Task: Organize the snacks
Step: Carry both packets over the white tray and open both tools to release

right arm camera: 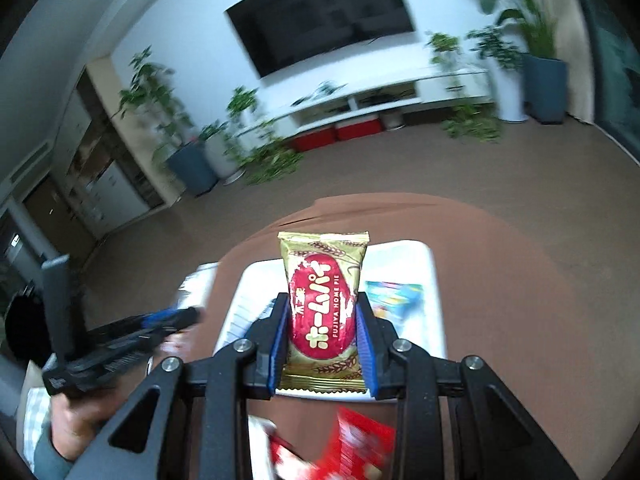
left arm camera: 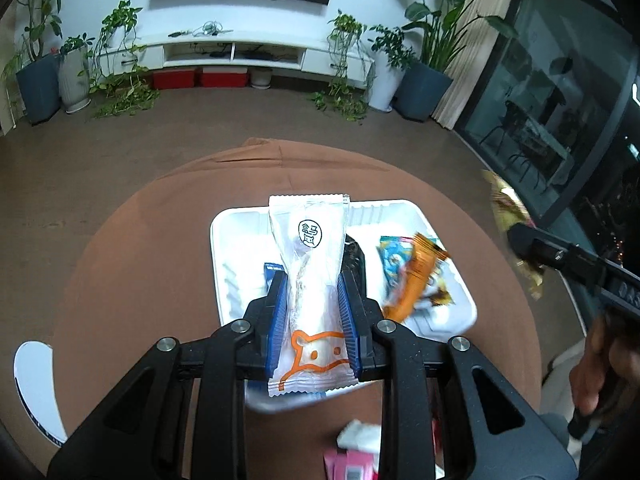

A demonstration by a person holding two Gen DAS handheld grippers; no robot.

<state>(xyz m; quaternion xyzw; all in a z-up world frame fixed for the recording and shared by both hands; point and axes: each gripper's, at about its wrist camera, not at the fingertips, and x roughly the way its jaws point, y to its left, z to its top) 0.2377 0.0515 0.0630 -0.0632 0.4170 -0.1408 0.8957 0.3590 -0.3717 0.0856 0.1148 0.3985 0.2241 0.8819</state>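
My left gripper (left arm camera: 310,280) is shut on a clear white snack packet with an orange animal print (left arm camera: 308,280), held above the white tray (left arm camera: 240,224) on the round brown table. The tray holds a blue-and-orange packet (left arm camera: 408,276) on its right side and a small blue packet (left arm camera: 273,272) at left. My right gripper (right arm camera: 323,304) is shut on a gold-and-red Home Pie packet (right arm camera: 322,308), held above the same tray (right arm camera: 434,280). The right gripper also shows at the right edge of the left wrist view (left arm camera: 516,236).
Pink and white packets (left arm camera: 356,452) lie on the table near me; red packets (right arm camera: 352,448) show blurred in the right wrist view. A white object (left arm camera: 32,384) sits at the table's left edge. The brown table (left arm camera: 120,260) stands over brown floor, plants and a TV unit beyond.
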